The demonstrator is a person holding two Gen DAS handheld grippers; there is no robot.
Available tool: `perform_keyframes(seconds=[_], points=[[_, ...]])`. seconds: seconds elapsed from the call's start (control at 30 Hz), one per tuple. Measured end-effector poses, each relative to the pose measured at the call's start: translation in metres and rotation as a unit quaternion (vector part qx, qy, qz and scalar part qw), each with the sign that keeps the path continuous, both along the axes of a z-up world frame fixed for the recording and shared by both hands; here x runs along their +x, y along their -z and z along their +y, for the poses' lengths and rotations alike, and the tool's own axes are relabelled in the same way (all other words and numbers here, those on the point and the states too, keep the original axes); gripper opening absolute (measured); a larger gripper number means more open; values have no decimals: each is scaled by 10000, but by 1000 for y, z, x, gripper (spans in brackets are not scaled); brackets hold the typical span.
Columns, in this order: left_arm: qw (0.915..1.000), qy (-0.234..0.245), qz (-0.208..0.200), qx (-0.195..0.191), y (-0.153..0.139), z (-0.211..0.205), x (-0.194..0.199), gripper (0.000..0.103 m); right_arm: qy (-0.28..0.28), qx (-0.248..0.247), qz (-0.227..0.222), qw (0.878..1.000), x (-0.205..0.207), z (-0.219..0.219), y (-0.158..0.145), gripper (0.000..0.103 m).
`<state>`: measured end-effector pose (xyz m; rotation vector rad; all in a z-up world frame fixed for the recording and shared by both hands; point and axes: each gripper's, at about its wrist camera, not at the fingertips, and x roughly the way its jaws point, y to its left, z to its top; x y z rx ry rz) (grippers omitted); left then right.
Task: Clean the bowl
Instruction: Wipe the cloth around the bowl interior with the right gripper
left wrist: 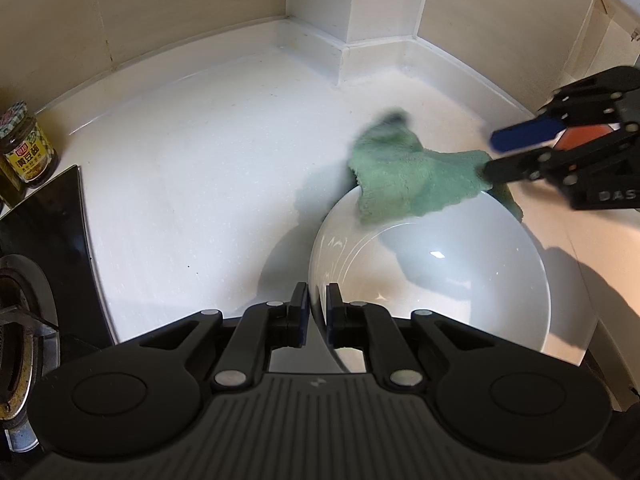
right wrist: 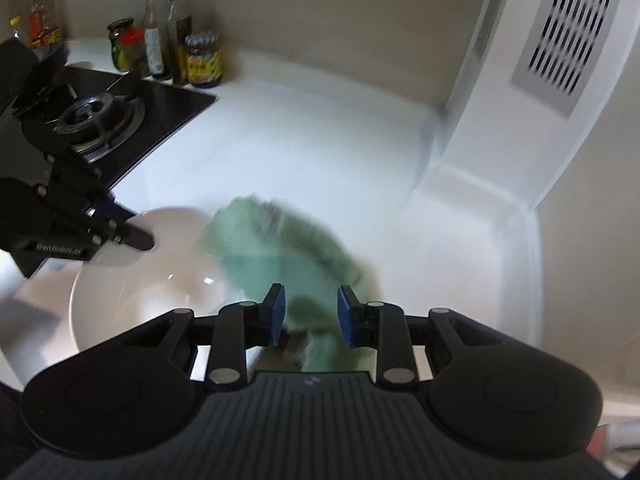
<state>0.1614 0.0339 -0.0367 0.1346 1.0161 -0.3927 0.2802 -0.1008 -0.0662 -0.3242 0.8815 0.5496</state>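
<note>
Now the bowl sits on the tabletop, its near rim clamped in the left tongs, while the right tongs, apart, straddle the cloth draped over the bowl's far rim at upper right.

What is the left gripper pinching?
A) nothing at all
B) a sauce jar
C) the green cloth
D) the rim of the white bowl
D: the left gripper is shut on the rim of the white bowl, while the green cloth lies over the far rim.
</note>
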Motion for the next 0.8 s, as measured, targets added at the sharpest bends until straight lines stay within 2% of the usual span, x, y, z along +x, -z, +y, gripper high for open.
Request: perform_keyframes(seconds=[0.03,0.1,0.2,0.4,0.5,0.6,0.8], points=[[10000,7,0,4,0,0,0,6,13,289,193,9994,8,-1,7,24],[10000,8,5,7,0,0,1,6,109,447,370,9983,13,-2,9,24],[10000,8,10,13,0,0,1,6,18,620,407,9972,20,2,6,25],[10000,39,1,-9,0,1,0,6,-756,91,717,9945,45,24,10,25],[10000,86,-8,-15,0,1,0,7,-1467,-295,934,9843,57,39,13,25],[9999,162,-42,41,0,-1,-1,7,-1896,-509,1137,9739,68,52,14,25],[9998,198,-77,51,0,-2,-2,7,-2429,-840,1433,9557,77,73,24,24]])
